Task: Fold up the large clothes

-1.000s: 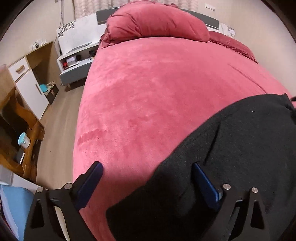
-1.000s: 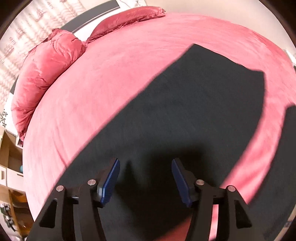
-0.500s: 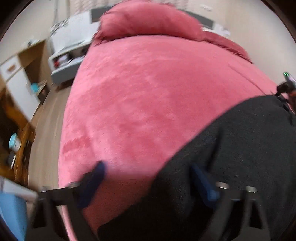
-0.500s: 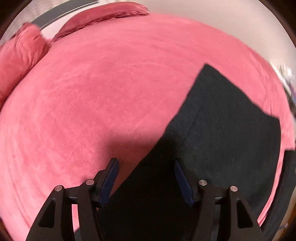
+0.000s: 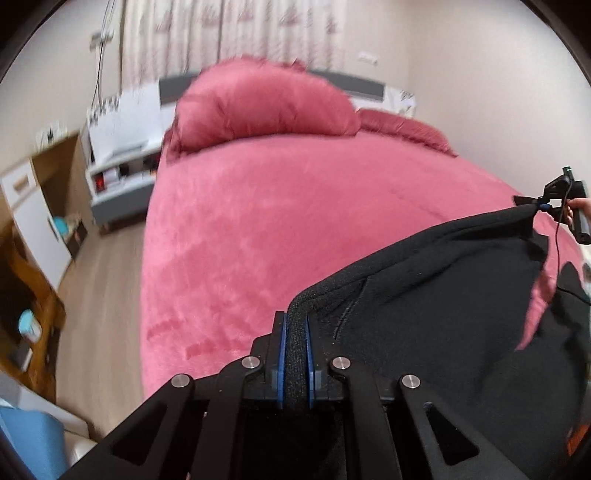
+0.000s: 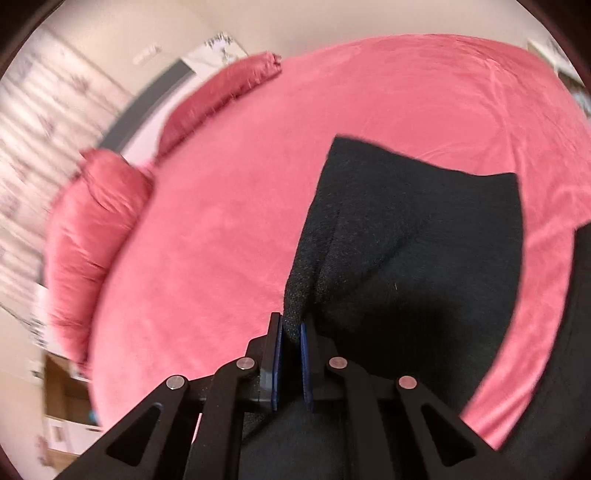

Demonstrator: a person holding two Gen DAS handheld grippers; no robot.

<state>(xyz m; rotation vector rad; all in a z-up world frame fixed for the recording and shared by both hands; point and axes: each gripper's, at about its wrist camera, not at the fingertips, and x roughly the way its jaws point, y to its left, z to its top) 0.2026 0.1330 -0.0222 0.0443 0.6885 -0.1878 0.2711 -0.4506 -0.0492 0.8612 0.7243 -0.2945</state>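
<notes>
The black garment fills the lower right of the left wrist view and runs out of frame at the bottom and right, so its full shape cannot be made out; in the right wrist view its far end lies flat on the bed while the near part is cut off behind the gripper bodies. The pink bed cover spans the middle of both views, with a bunched pink duvet at the upper centre and a flatter pillow to its right. Blurred curtains hang along the top, and a white bedside cabinet, wooden furniture and pale floor sit at the left edge, smeared by motion. The left gripper is clamped on a thick hem of the garment at lower centre. The right gripper pinches a raised fold of the same cloth; it also shows small at the right edge of the left wrist view
</notes>
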